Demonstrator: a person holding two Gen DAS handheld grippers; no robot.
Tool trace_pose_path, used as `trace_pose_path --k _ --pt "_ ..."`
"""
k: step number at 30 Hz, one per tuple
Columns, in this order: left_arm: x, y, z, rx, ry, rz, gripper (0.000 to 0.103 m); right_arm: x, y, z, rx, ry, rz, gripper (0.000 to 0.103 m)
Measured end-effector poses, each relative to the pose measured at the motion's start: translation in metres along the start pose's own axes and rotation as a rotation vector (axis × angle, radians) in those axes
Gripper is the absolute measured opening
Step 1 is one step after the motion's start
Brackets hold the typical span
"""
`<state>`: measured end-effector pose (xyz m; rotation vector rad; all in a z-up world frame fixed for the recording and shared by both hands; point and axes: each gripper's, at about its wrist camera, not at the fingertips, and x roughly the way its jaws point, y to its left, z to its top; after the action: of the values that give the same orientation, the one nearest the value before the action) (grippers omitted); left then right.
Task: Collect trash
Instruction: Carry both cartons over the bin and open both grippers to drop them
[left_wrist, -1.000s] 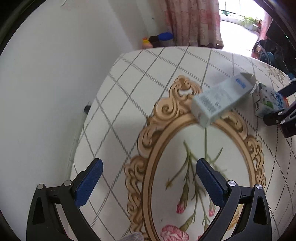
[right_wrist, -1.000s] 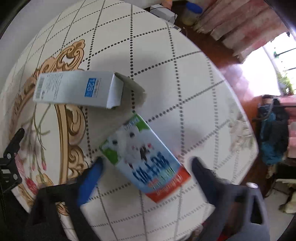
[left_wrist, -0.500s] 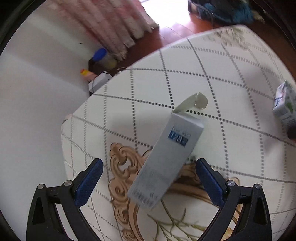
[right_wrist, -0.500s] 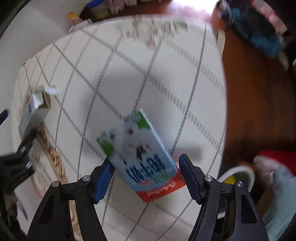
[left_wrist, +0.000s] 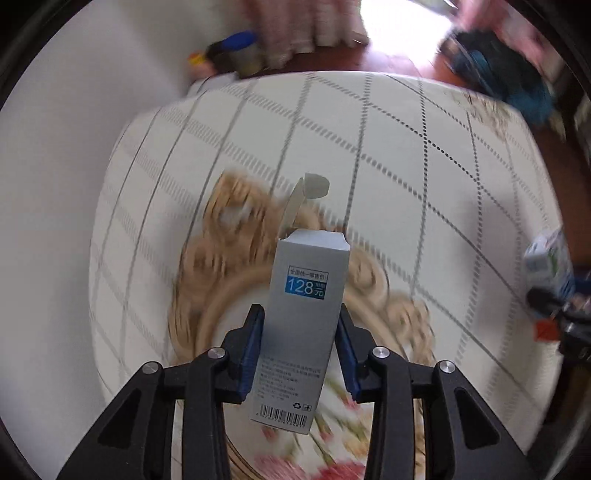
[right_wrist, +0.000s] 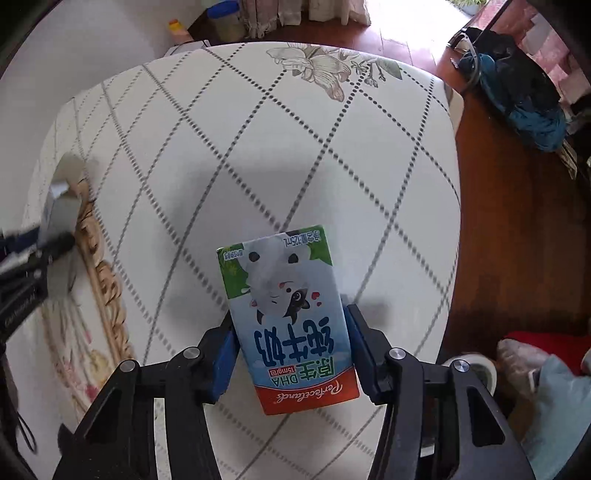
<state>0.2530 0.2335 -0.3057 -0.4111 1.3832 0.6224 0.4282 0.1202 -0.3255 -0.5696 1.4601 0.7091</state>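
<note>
Evidently ready to carry off, the left gripper (left_wrist: 300, 349) clenched the grey carton (left_wrist: 301, 325); the right gripper (right_wrist: 290, 354) clenched the milk carton (right_wrist: 290, 317) above the worktop (right_wrist: 295, 147).

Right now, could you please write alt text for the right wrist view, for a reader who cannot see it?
The right gripper is shut on a small milk carton with a cartoon cow, its print upside down to the camera, above a round table with a dotted diamond-grid cloth. At the left edge, the left gripper holds a grey box.
</note>
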Motion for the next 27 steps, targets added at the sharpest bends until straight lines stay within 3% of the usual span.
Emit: trace_pose_path --k 3,6,15,21,24,27 --pt "-0.012 0.013 -0.04 -0.134 0.008 -0.075 0.034 -0.015 0.006 -0.033 0.007 -0.016 0.035 0.056" --pt "-0.023 0.017 -0.084 -0.199 0.01 -0.115 0.034 -0.028 0.017 -0.081 0.009 -0.029 0.066 0.057" --pt "-0.047 -0.021 -0.197 -0.162 -0.004 -0.133 0.034 -0.037 0.013 -0.235 0.076 -0.02 0.102 0.057" --pt "-0.058 -0.053 -0.225 -0.103 -0.02 -0.137 0.034 -0.028 -0.006 -0.311 0.123 -0.022 0.115 0.056" --pt "-0.072 -0.075 -0.226 -0.068 -0.052 -0.157 0.034 -0.039 -0.026 -0.335 0.169 -0.056 0.115 0.056" --pt "-0.101 -0.107 -0.221 -0.002 -0.109 -0.192 0.034 -0.054 -0.043 -0.337 0.229 -0.107 0.117 0.056"
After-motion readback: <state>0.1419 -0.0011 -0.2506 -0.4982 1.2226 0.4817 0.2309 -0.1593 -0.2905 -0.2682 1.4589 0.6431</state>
